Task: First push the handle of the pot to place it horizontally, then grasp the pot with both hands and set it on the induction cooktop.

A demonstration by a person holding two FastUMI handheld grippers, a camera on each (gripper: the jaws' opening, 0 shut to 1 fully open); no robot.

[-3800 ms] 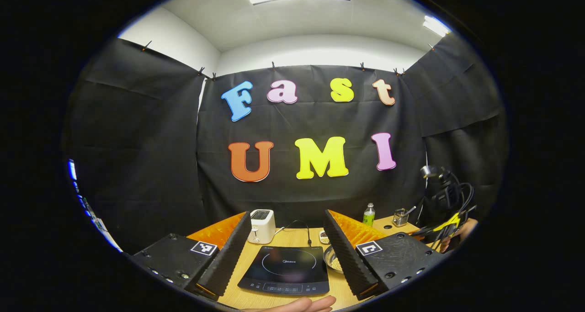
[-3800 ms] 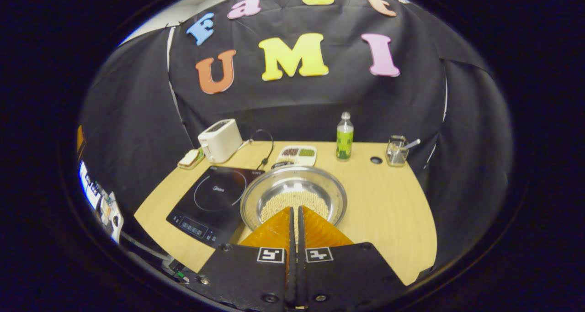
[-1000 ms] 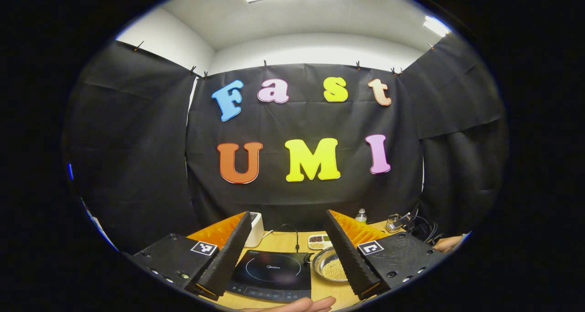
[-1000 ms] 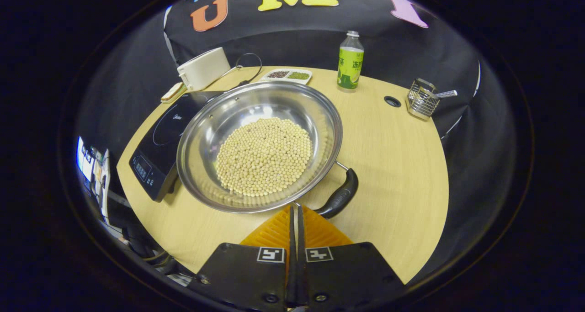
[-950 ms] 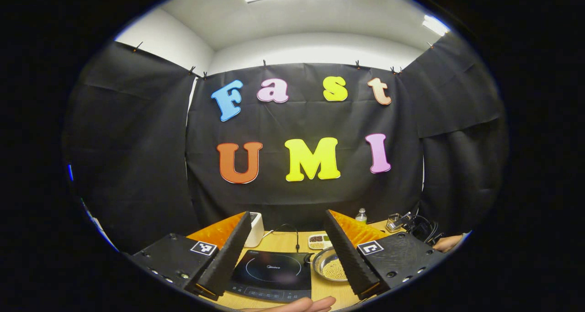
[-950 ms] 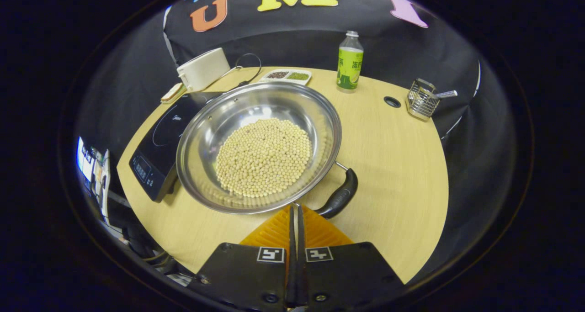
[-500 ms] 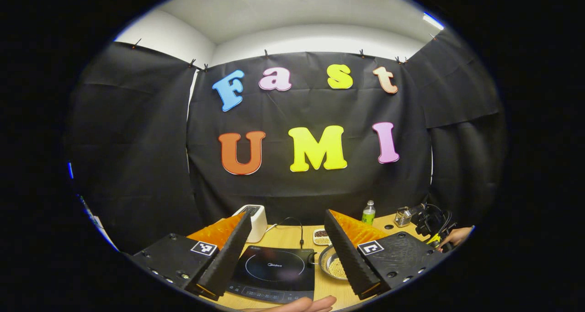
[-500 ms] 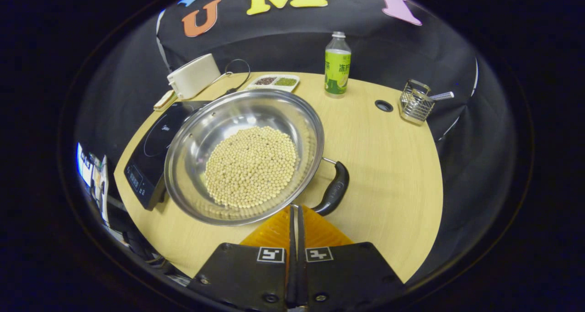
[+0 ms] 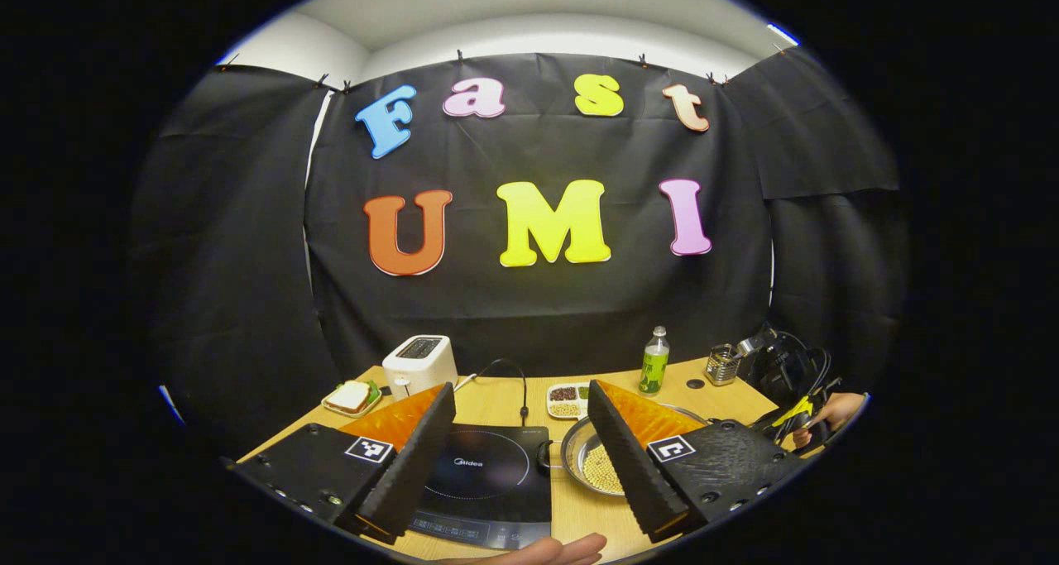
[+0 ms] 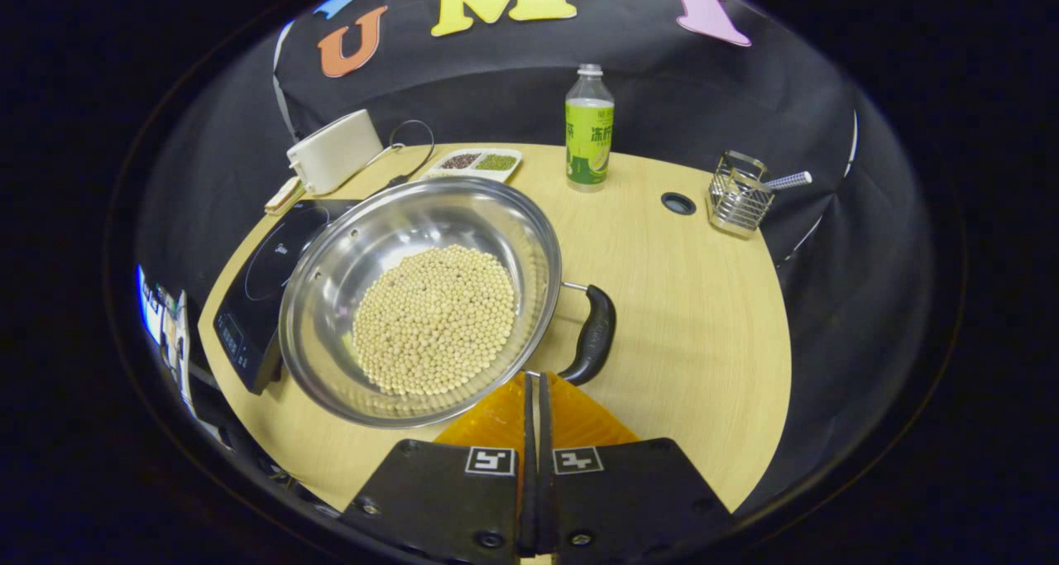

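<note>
Steel pot handle points toward clenched right gripper; left gripper jaws released.

The left gripper view looks level across the table toward the back wall; the right gripper view looks steeply down, close over the pot; both share the induction cooktop.
</note>
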